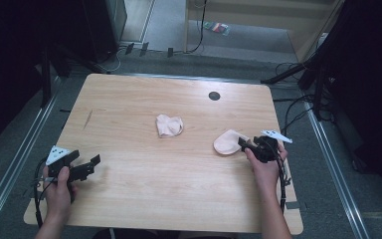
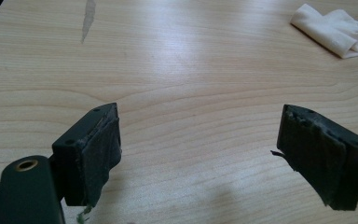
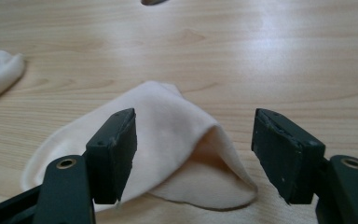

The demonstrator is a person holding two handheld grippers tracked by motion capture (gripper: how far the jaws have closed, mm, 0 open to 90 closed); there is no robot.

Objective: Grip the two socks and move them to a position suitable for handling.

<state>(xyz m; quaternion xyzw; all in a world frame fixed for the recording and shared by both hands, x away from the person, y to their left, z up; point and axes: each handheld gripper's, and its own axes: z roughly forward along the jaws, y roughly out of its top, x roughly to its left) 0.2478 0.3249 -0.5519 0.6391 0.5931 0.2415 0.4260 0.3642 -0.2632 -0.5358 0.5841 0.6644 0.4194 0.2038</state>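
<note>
Two pale pink socks lie on the wooden table (image 1: 144, 169). One crumpled sock (image 1: 169, 125) rests near the middle, also at the top right of the left gripper view (image 2: 338, 31). The other sock (image 1: 227, 142) lies flat toward the right edge, its open cuff lifted (image 3: 182, 154). My right gripper (image 1: 246, 144) is open, its jaws straddling that sock's cuff end (image 3: 196, 158) without pinching it. My left gripper (image 1: 90, 164) is open above bare wood at the front left (image 2: 200, 154), far from both socks.
A dark round grommet hole (image 1: 214, 95) sits near the table's far edge. A grey scuff mark (image 1: 88, 118) streaks the left part of the table (image 2: 88, 18). Cables and stand legs (image 1: 298, 74) crowd the floor beyond the right side.
</note>
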